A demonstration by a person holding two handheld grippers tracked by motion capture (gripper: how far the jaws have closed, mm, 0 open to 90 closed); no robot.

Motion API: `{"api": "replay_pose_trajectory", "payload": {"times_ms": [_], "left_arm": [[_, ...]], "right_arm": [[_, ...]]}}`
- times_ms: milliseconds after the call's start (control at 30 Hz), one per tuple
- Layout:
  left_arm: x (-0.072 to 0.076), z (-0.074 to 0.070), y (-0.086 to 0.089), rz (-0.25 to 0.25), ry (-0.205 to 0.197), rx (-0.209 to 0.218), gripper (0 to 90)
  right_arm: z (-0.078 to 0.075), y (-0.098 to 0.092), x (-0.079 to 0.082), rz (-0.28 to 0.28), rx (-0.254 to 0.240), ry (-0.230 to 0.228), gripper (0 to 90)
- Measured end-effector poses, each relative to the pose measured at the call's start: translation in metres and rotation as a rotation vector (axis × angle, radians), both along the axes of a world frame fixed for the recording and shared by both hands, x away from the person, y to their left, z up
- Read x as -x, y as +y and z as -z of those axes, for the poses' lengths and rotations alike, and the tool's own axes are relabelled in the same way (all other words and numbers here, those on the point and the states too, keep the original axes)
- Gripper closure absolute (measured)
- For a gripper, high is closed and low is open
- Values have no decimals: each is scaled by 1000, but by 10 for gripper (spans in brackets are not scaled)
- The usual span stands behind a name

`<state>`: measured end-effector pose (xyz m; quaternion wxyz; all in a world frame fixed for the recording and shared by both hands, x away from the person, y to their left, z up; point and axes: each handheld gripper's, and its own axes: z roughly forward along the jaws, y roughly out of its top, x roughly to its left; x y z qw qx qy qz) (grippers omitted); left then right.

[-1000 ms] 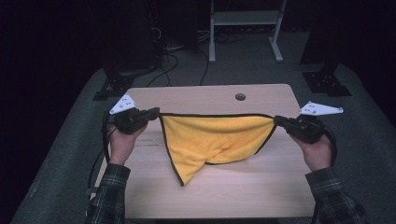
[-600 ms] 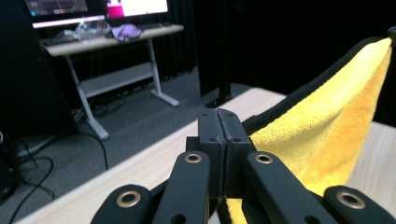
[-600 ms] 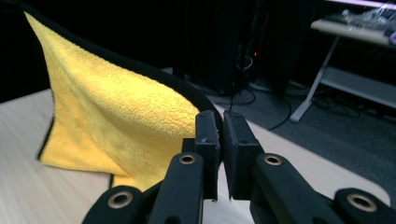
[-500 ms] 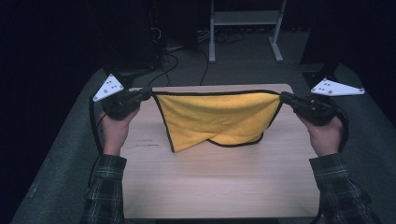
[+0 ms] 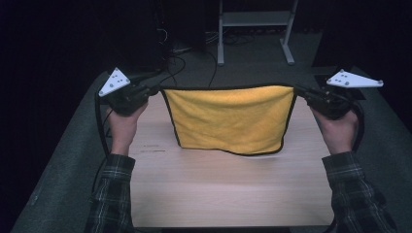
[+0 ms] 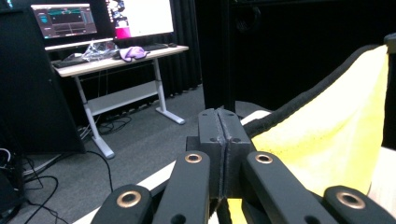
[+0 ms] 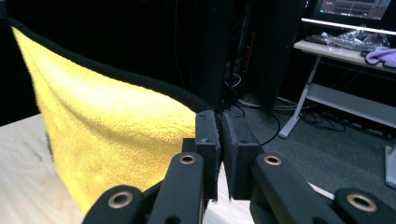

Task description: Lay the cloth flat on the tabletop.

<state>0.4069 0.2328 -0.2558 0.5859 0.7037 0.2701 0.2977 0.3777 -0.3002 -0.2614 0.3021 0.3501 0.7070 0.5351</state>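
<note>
A yellow cloth (image 5: 231, 119) with a black hem hangs stretched flat above the wooden table (image 5: 228, 189), its lower edge just over the tabletop. My left gripper (image 5: 154, 90) is shut on the cloth's upper left corner. My right gripper (image 5: 300, 91) is shut on the upper right corner. In the left gripper view the closed pads (image 6: 210, 135) pinch the cloth (image 6: 331, 140), which spreads away to the right. In the right gripper view the pads (image 7: 208, 140) clamp the hem, and the cloth (image 7: 107, 135) hangs off to the left.
A small round hole in the table is hidden behind the cloth. Past the table's far edge lie floor cables (image 5: 182, 53) and a white desk frame (image 5: 252, 29). A desk with monitors (image 6: 107, 18) stands farther off. Grey carpet surrounds the table.
Both hands rose and drew apart. The cloth, which sagged in a fold onto the table, now hangs taut and flat between the grippers.
</note>
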Motion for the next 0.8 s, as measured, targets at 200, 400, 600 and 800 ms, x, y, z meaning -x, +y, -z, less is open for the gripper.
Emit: {"api": "replay_pose_trajectory", "payload": {"times_ms": [200,400,600,800], "left_arm": [[-12,-16,0,-38,-42,36,894],[-2,-3,2,-5,-27,26,894],[3,40,5,15,70,20,894],[13,74,3,45,142,9,893]], "right_arm": [[-11,3,-18,8,-28,-47,843],[-3,7,-14,-9,-10,-53,842],[53,7,-10,-43,1,62,842],[81,9,-3,-65,23,126,842]]}}
